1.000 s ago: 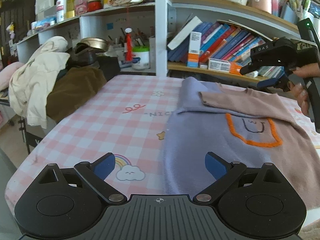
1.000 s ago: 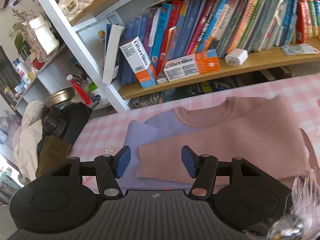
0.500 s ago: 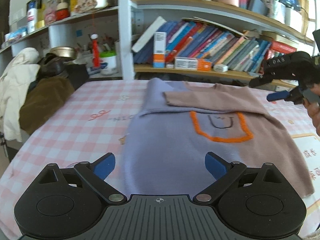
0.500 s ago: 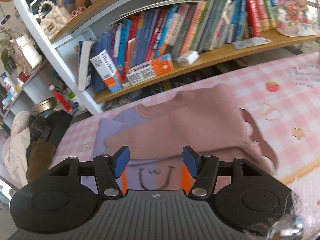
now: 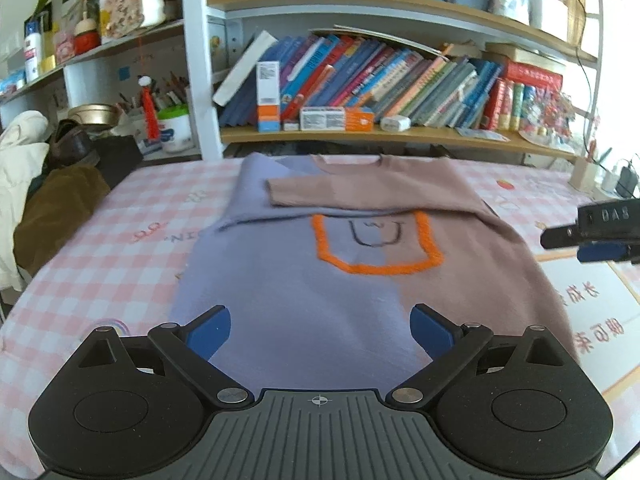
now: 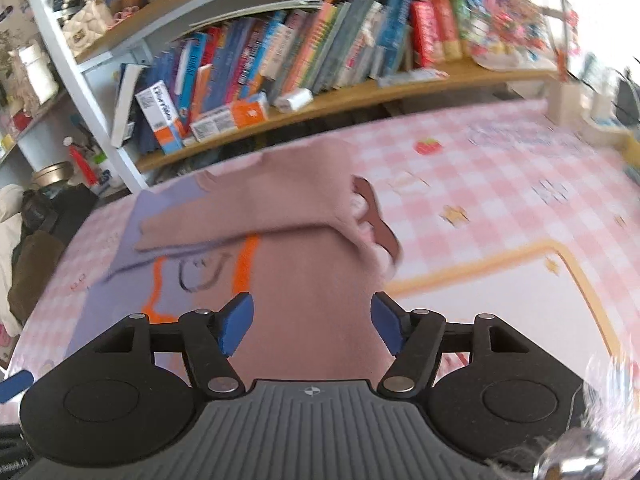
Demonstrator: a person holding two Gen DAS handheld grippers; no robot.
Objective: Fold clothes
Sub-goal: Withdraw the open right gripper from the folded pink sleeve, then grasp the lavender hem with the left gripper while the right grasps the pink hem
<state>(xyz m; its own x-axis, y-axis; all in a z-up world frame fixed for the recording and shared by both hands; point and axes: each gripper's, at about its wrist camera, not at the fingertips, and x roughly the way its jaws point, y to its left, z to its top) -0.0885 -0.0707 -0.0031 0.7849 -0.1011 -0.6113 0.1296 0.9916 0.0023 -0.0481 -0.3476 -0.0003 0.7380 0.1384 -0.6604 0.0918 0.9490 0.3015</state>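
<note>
A half lilac, half dusty-pink sweater [image 5: 304, 280] with an orange-outlined pocket [image 5: 376, 240] lies flat on the pink checked table [image 5: 120, 240]. Both sleeves are folded across its chest, the pink sleeve [image 5: 360, 192] on top. My left gripper [image 5: 320, 332] hovers open over the lilac hem, holding nothing. My right gripper [image 6: 312, 320] is open above the pink half of the sweater [image 6: 312, 248], also empty. It shows in the left wrist view as the right gripper [image 5: 600, 236] at the right edge.
A bookshelf [image 5: 360, 136] full of books runs along the table's far edge. A pile of cream and brown clothes [image 5: 44, 200] sits at the left end. A small white holder [image 6: 568, 100] stands at the far right corner.
Both grippers have drawn back and swung right, from the collar and left side toward the hem. The sweater has not moved. Both stay open.
</note>
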